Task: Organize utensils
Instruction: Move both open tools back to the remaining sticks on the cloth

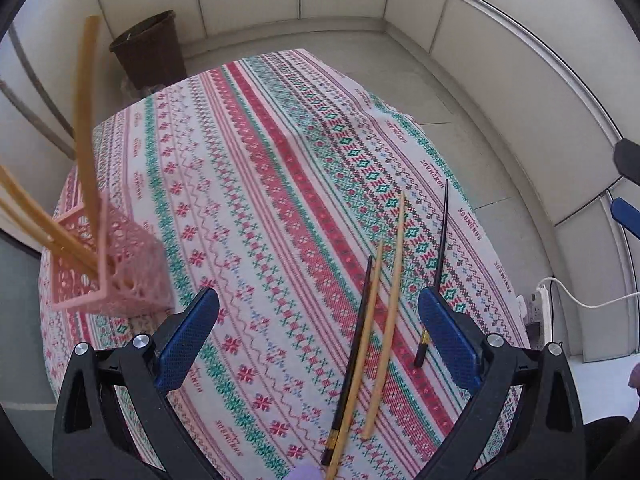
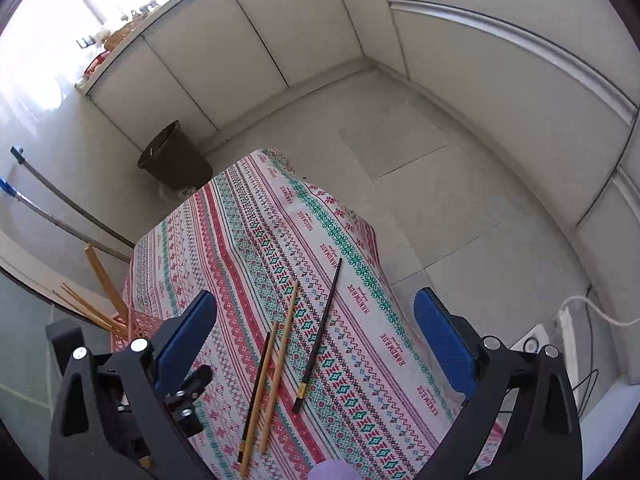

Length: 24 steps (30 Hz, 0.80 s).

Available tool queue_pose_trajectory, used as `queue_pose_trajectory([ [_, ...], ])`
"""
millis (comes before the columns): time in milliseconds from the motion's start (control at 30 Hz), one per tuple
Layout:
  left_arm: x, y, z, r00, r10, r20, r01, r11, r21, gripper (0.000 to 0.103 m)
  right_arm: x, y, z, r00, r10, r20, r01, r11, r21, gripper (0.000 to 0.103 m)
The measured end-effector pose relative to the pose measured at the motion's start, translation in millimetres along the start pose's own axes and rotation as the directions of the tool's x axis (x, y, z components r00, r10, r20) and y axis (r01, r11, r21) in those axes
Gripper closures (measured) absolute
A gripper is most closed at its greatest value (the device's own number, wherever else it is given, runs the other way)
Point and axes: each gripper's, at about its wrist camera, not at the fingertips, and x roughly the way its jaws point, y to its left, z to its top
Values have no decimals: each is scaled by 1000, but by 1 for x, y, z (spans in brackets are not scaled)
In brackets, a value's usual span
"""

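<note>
Two bamboo chopsticks [image 1: 390,304] and two black chopsticks [image 1: 440,248] lie loose on the patterned tablecloth [image 1: 248,168]. A pink perforated holder [image 1: 120,268] stands at the table's left edge with several bamboo chopsticks [image 1: 86,120] leaning in it. My left gripper [image 1: 318,316] is open and empty, hovering above the loose chopsticks. In the right wrist view the loose bamboo chopsticks [image 2: 280,364] and a black chopstick [image 2: 320,336] lie between the fingers of my right gripper [image 2: 316,320], which is open, empty and held higher. The holder [image 2: 136,328] shows at left, partly hidden by the left gripper's body.
A dark brown wicker bin [image 1: 150,48] stands on the floor beyond the table's far left corner, also in the right wrist view [image 2: 172,160]. A white power strip with cable [image 1: 540,300] lies on the floor at right. White panelled walls surround the tiled floor.
</note>
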Motion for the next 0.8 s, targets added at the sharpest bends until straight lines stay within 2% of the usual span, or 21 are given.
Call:
queue_pose_trajectory([
  [67,14,-13,10,1000,23,-14,-22,998,53,17,3,-11,3,998,56,-33,-53,996,72,7],
  [100,23,-18,14,999,37,-34,-34,996,83,27,5,-16,4,996,76,-44,-71,992,105,7],
  [133,31,-20,17,998,36,-58,-30,995,96,39,7,-20,5,995,83,-48,-76,989,124,7],
  [233,50,-18,23,994,-3,-112,12,997,77,61,9,-25,6,996,69,-53,-61,988,143,7],
  [300,58,-19,26,992,-17,-125,27,996,80,69,12,-28,6,996,68,-60,-57,986,157,7],
  [500,70,-29,32,987,-41,-156,56,994,97,71,23,-36,5,990,90,-109,-68,980,189,7],
  [700,75,-37,29,984,-42,-175,65,989,130,71,24,-41,6,990,89,-111,-65,977,202,7],
  [800,78,-41,27,983,-36,-178,65,986,155,76,26,-42,6,988,96,-122,-69,976,206,7],
])
